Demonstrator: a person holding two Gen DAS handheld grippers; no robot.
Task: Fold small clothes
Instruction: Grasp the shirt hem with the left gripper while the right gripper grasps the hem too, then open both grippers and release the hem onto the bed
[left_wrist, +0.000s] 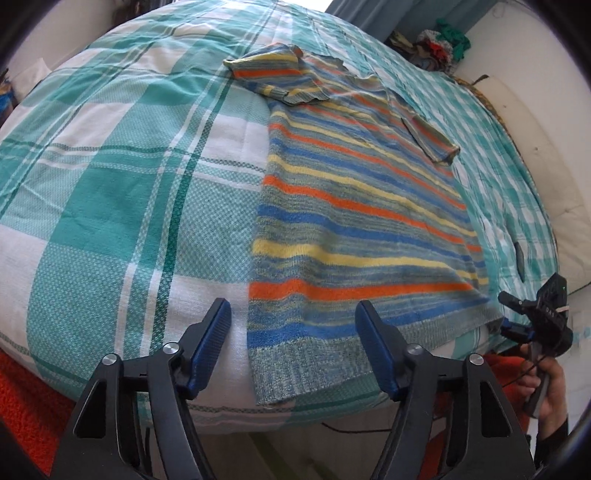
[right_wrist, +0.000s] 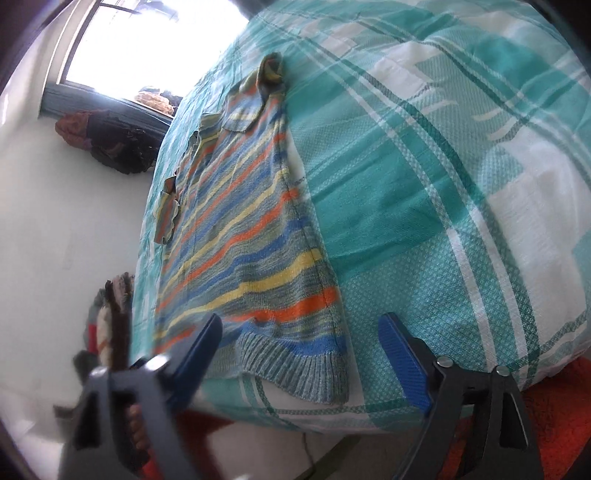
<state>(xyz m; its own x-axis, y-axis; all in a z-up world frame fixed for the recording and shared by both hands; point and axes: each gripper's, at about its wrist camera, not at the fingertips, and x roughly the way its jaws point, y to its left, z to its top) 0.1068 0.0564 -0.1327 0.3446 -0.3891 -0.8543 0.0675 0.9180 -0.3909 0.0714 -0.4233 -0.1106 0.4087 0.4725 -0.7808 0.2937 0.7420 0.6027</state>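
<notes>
the striped knit top (left_wrist: 354, 206) lies spread flat along the bed's (left_wrist: 110, 177) near edge with only its sleeves turned in, both left tongs (left_wrist: 293, 347) and right tongs (right_wrist: 301, 354) wide and empty, so the main folds seem left.

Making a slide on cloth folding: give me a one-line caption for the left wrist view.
Open left gripper hovers at the ribbed hem of a striped knit sweater lying on a teal plaid bedspread.

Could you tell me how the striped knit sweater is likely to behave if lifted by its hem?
The striped knit sweater would probably sag limply, since it drapes over the bed's edge. Its ribbed hem looks stretchy, so it may pull long. The textured knit should grip, not slip.
</notes>
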